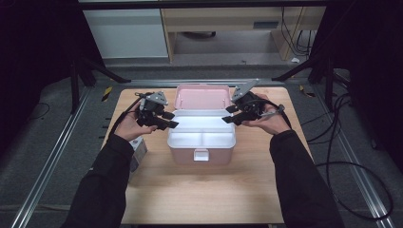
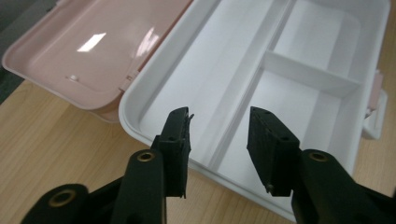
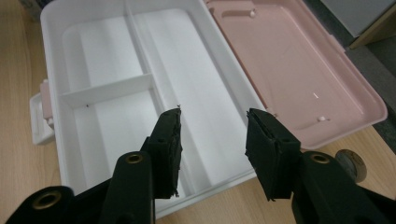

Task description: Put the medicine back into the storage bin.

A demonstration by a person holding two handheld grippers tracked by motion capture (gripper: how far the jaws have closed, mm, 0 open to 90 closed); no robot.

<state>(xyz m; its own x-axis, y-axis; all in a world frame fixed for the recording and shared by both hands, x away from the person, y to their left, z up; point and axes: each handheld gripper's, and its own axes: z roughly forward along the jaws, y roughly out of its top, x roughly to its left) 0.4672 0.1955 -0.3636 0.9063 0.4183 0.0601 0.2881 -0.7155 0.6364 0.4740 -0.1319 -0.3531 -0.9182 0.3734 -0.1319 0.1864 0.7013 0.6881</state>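
Pink box (image 1: 201,154) sits at the middle of the table (image 1: 199,194), lid (image 1: 202,97) thrown fully open and lying flat behind it. White tray (image 2: 299,84) inside: one long compartment along the lid side, two smaller ones on the latch side, all bare. White latch (image 1: 201,155) on the box's front wall.

Left hand-held gripper (image 1: 164,121) hovers just left of the box, jaws spread, nothing between them. Right hand-held gripper (image 1: 233,115) hovers at the box's right rear corner, jaws likewise spread and bare.

Small grey-white carton (image 1: 138,152) lies left of the box, partly under the left sleeve (image 1: 102,190).
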